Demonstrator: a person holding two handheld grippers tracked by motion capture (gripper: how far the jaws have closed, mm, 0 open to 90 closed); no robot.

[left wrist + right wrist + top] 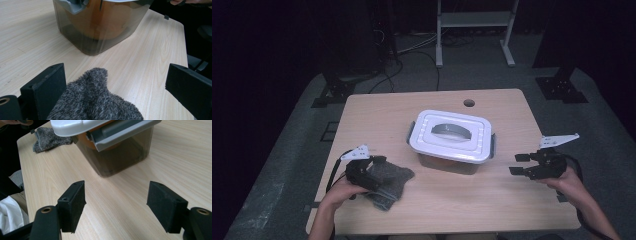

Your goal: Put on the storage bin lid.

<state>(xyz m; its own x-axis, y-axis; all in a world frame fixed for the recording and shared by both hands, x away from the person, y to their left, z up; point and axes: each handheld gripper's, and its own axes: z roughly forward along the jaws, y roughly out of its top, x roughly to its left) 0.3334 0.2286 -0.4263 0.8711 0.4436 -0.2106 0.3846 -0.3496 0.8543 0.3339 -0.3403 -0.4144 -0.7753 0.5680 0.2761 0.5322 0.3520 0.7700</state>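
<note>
Hovering over the grey sock [388, 182], left gripper [371, 170] has jaws spread wide either side of it, nothing clamped; sock lies on the table [377, 117] near the front left corner; right gripper [521, 164] sits at the right edge, jaws wide apart, empty; between them and further back, a smoky plastic box [451, 140], white lid [451, 135] on.
</note>
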